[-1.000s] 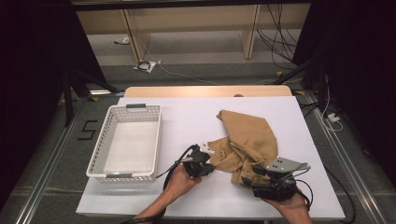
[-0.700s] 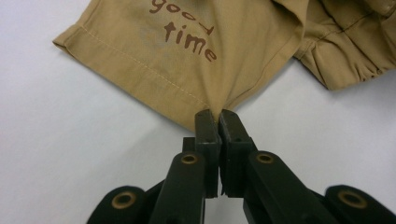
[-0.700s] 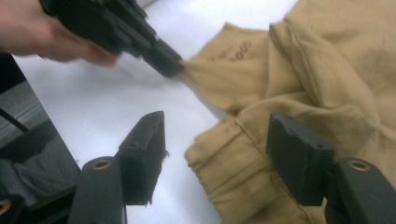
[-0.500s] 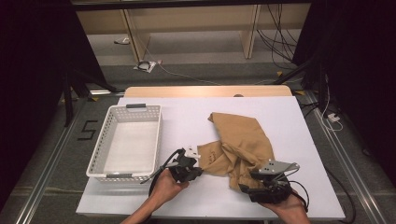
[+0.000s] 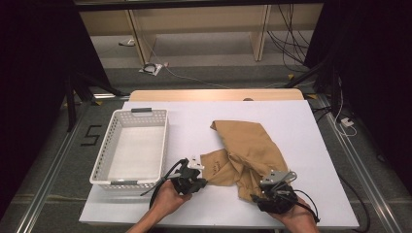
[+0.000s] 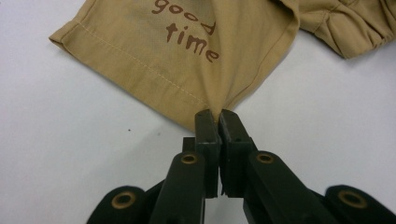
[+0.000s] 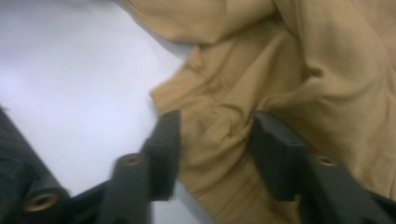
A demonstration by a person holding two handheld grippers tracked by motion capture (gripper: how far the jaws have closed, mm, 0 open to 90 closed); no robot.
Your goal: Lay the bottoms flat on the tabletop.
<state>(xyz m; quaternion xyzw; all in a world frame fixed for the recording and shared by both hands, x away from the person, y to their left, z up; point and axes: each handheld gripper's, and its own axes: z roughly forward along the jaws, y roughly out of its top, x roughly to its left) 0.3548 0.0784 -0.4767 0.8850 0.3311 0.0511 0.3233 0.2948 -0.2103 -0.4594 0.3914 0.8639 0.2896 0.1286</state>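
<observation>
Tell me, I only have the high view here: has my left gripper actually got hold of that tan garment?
Observer: Yes. The left gripper is shut on a corner of the tan garment, pinching it to a point.
Operator: Any print near there?
Observer: Brown lettering reading "good time", just beyond the jaws.
Operator: And the right one?
Observer: The right gripper has just been closing; bunched cloth sits between its jaws, not yet squeezed.
</observation>
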